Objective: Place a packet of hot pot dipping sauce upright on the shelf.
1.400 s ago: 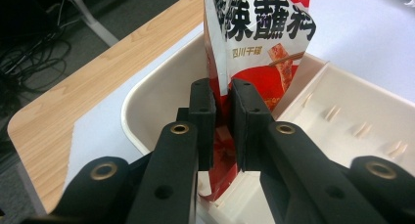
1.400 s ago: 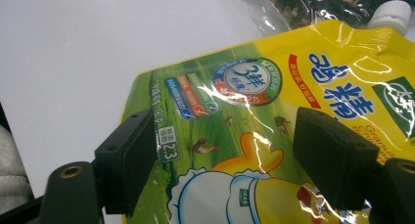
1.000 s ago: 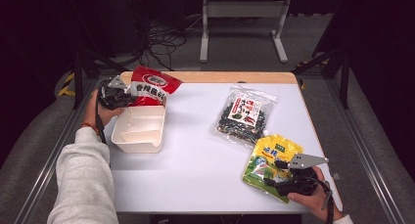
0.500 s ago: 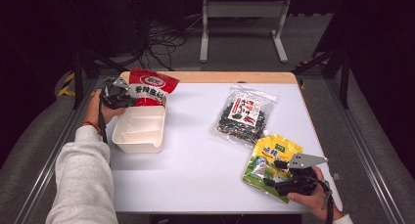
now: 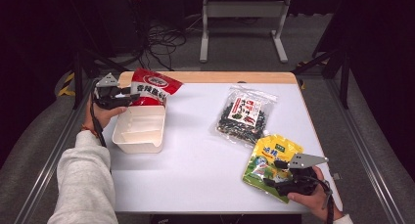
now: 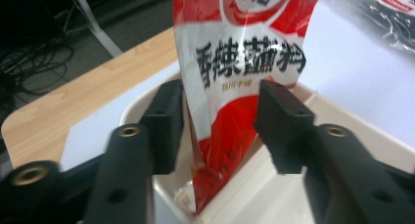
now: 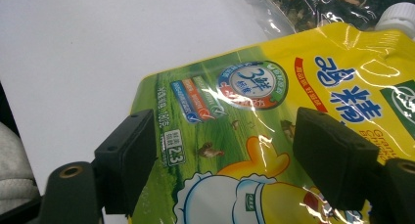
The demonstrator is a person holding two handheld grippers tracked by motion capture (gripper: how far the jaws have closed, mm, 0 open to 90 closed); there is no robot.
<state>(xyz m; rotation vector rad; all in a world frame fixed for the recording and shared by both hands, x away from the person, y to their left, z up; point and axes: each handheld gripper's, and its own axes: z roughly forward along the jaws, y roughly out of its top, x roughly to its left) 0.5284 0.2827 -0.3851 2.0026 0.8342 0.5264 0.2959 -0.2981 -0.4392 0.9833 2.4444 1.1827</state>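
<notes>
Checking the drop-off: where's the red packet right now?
High view: the red packet is at the table's far-left corner, its lower end in the white bin, leaning on the far rim. The left gripper, jaws just opened, flanks it.

Left gripper [image 5: 128, 98] fingers [image 6: 164, 123] have just been opening; right gripper [image 5: 270, 174] fingers [image 7: 128, 158] spread

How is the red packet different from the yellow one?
The red packet leans with one end in the white tray; the yellow pouch lies flat on the table. The red packet is plain red and white, while the yellow pouch has green grass, a cartoon and a white screw cap. Both are printed food packs sitting between open gripper fingers.
</notes>
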